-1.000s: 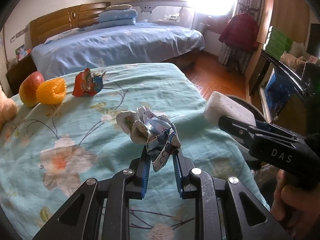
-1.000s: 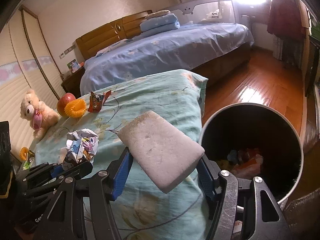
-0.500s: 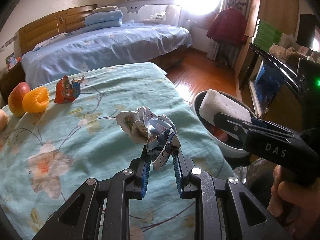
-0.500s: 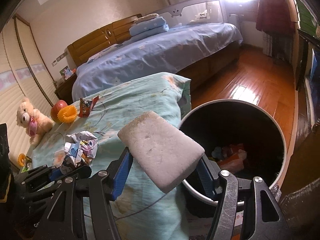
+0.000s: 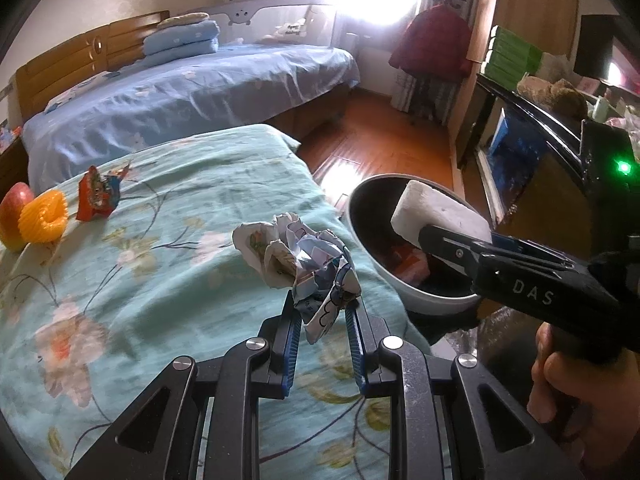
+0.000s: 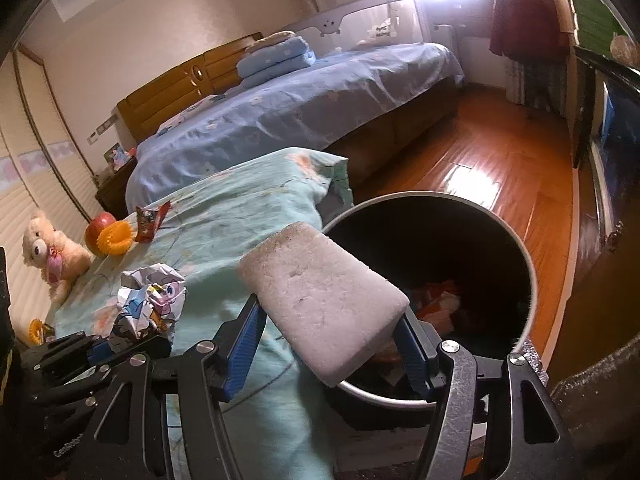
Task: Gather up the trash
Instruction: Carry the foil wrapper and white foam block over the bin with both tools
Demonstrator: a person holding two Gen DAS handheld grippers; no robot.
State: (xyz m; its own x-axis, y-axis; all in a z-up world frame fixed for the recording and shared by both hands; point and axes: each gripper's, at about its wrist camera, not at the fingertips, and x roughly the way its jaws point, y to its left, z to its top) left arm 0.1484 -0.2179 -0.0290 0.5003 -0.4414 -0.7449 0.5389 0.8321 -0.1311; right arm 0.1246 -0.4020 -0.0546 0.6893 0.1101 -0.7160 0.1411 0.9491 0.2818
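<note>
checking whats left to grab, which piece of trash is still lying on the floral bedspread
The red snack wrapper, lying beside the orange ring. The crumpled printed paper is clamped in the left gripper; the white foam block is in the right gripper.

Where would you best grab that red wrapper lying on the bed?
Pinch the red wrapper at its upturned twisted end, coming down from above. It lies flat on the soft cover beside the orange ring, so a side approach would probably snag.

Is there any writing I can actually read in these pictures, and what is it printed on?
"DAS": white letters on the side of the right gripper, seen from the left wrist camera.
Crumpled printed paper in the left gripper: cartoon print, nothing readable.
Red snack wrapper on the bedspread: too small to read.
Pale lettering on the left gripper's body, seen from the right wrist camera: too dark to read.
</note>
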